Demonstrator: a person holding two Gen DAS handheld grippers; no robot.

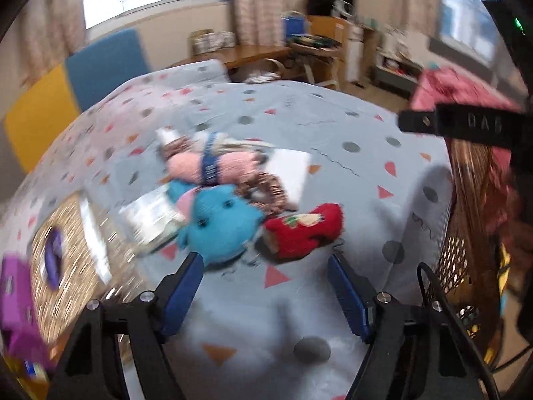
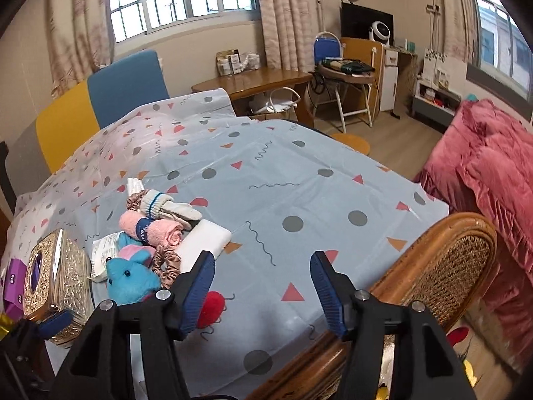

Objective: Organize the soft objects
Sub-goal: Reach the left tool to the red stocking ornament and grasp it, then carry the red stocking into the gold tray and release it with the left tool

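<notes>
A pile of soft things lies on the patterned tablecloth (image 2: 266, 180): a blue plush toy (image 2: 130, 276), a pink rolled towel with a blue band (image 2: 156, 230), cream mittens (image 2: 170, 208), a brown scrunchie (image 2: 166, 265), a white pad (image 2: 203, 240) and a red soft item (image 2: 211, 306) half hidden behind a finger. My right gripper (image 2: 263, 276) is open over bare cloth to the right of the pile, nothing between its fingers. In the blurred left wrist view my left gripper (image 1: 266, 280) is open just short of the blue plush toy (image 1: 220, 223) and the red item (image 1: 306, 230).
A gold tissue box (image 2: 56, 280) and a purple box (image 2: 13, 280) stand left of the pile. A wicker chair back (image 2: 443, 266) presses against the table's right edge. A pink blanket (image 2: 493, 173) lies beyond it. Yellow and blue chairs stand at the far side.
</notes>
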